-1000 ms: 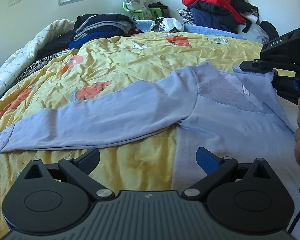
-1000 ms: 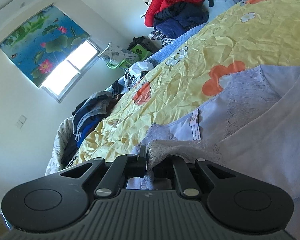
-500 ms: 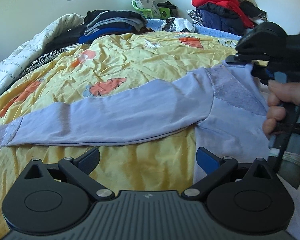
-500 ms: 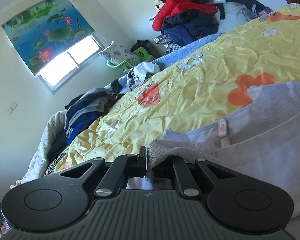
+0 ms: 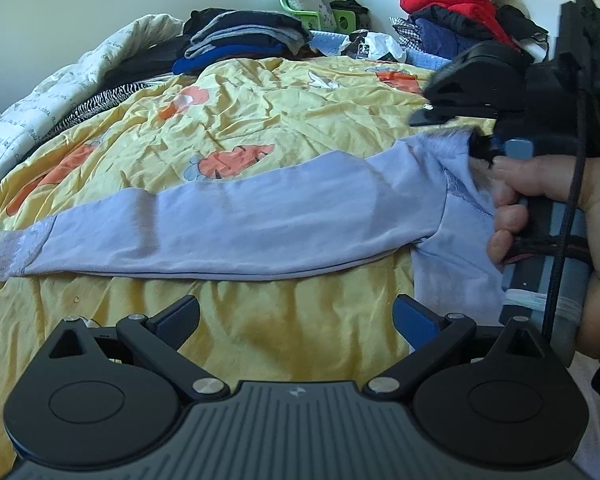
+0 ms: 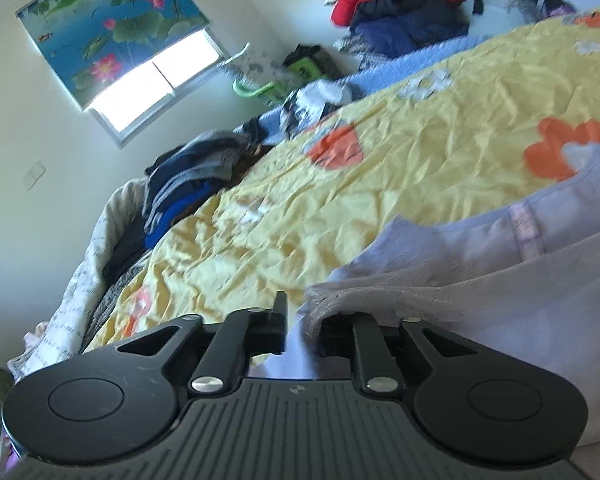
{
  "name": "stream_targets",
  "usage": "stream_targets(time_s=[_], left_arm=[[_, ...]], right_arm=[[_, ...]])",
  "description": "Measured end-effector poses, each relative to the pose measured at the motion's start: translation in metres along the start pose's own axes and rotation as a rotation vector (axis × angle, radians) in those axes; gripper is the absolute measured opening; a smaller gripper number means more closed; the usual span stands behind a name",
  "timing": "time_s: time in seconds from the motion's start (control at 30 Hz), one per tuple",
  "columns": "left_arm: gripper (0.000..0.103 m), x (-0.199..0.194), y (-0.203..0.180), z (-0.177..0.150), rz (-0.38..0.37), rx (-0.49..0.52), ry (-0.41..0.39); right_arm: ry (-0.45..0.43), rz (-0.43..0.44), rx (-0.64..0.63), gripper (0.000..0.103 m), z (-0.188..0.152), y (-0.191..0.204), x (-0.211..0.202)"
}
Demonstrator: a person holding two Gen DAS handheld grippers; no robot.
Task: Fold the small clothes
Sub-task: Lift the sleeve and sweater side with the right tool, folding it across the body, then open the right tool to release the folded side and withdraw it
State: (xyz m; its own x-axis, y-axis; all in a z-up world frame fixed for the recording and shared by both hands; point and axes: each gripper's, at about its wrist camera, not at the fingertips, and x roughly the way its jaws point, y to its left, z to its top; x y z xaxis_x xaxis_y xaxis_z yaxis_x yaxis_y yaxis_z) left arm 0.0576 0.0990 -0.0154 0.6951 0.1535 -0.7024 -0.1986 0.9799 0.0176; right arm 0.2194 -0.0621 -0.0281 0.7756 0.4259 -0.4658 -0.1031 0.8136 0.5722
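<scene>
A pale lilac long-sleeved top (image 5: 260, 220) lies on the yellow bedspread (image 5: 260, 120), one sleeve stretched out to the left with a lace cuff (image 5: 16, 252). My left gripper (image 5: 296, 316) is open and empty, just above the bedspread in front of the sleeve. My right gripper (image 6: 300, 320) is shut on the top's lace shoulder edge (image 6: 380, 292) and holds it lifted. In the left wrist view the right gripper (image 5: 460, 120) is at the right, pinching the shoulder above the sleeve.
A stack of folded dark clothes (image 5: 240, 40) sits at the far side of the bed. A heap of red and navy clothes (image 5: 460, 12) lies at the back right. A white quilt (image 5: 40, 112) runs along the left edge.
My right gripper has carried the held shoulder leftward over the top's body, toward the sleeve. The left gripper has stayed open and edged a little closer to the sleeve.
</scene>
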Motion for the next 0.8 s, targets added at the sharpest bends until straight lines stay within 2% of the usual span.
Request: stream_targets(time_s=[0.03,0.13,0.23,0.3,0.4,0.47,0.53,0.7,0.8], left_arm=[[0.103,0.0,0.001,0.0,0.001,0.0,0.001],[0.103,0.001,0.002,-0.001,0.01,0.001,0.002],[0.103,0.003,0.005,-0.002,0.013,-0.009,0.008],[0.103,0.004,0.005,-0.002,0.015,-0.013,0.015],[0.103,0.005,0.005,-0.004,0.023,-0.006,0.017],[0.103,0.005,0.006,-0.004,0.027,-0.009,0.017],[0.103,0.005,0.007,-0.004,0.024,-0.016,0.019],[0.103,0.002,0.012,-0.003,0.031,-0.024,0.014],[0.103,0.0,0.017,-0.002,0.039,-0.029,0.009]], right_arm=[[0.014,0.005,-0.002,0.034,-0.001,0.002,0.003],[0.045,-0.008,-0.057,0.039,-0.003,0.014,0.008],[0.073,-0.041,-0.18,0.047,-0.005,0.032,0.013],[0.118,-0.094,-0.362,0.056,-0.01,0.052,0.02],[0.137,-0.214,-0.718,0.056,-0.031,0.086,0.029],[0.119,-0.258,-0.862,0.056,-0.043,0.1,0.031],[0.098,-0.248,-0.897,0.056,-0.045,0.111,0.028],[0.05,-0.184,-0.879,0.057,-0.039,0.125,0.018],[0.028,-0.056,-0.724,0.057,-0.022,0.117,0.005]])
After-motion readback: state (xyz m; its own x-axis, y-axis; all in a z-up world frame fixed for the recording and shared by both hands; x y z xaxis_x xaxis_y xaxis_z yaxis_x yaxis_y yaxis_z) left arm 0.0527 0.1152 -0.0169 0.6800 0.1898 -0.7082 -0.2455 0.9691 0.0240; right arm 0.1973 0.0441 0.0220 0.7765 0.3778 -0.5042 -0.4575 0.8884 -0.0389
